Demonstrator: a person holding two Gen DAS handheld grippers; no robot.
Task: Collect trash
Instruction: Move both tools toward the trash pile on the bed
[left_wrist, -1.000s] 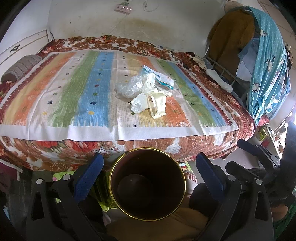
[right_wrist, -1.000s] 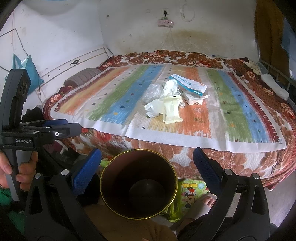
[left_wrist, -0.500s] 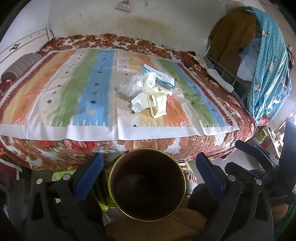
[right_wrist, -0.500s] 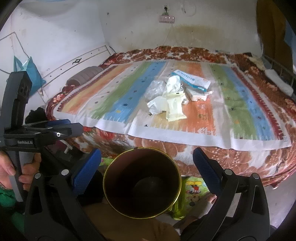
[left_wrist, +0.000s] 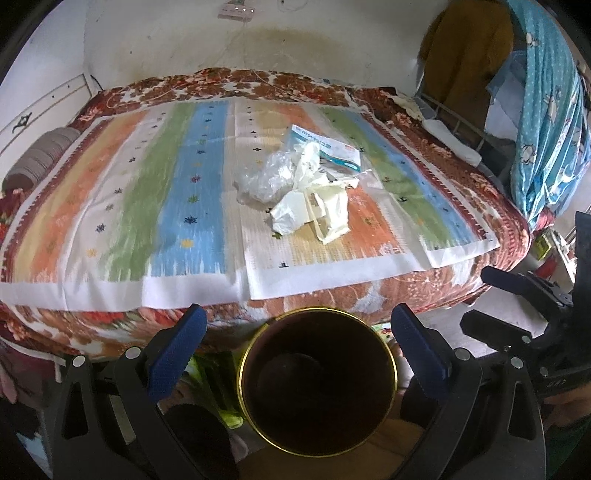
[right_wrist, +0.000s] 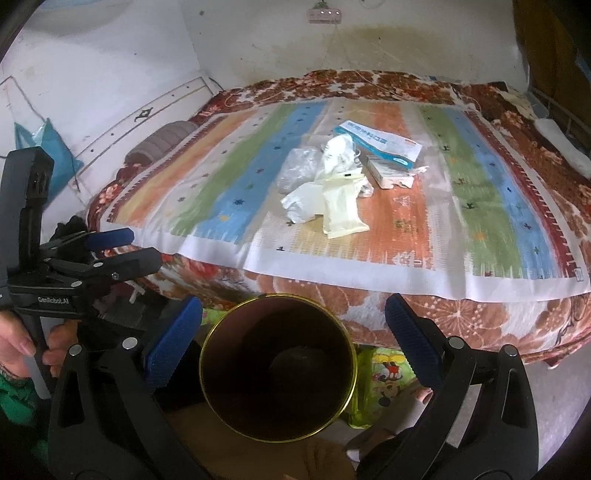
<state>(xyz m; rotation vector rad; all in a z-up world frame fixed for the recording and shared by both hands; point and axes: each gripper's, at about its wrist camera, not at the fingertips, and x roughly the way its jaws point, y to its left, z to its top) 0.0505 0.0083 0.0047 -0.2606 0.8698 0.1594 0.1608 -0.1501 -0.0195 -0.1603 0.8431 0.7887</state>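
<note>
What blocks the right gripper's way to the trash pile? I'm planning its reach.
Nothing visible does. The right gripper is open above the gold-rimmed bin; only bare striped mat lies before the trash pile.

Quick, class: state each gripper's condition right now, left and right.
Left gripper: open, holding nothing, above the brown bin.
Right gripper: open, holding nothing; trash pile untouched on the bed.

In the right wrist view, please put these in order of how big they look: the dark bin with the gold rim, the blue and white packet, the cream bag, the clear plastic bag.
1. Dark bin, though it is nearest the camera.
2. Blue and white packet and cream bag: too alike to rank.
3. Clear plastic bag.
</note>
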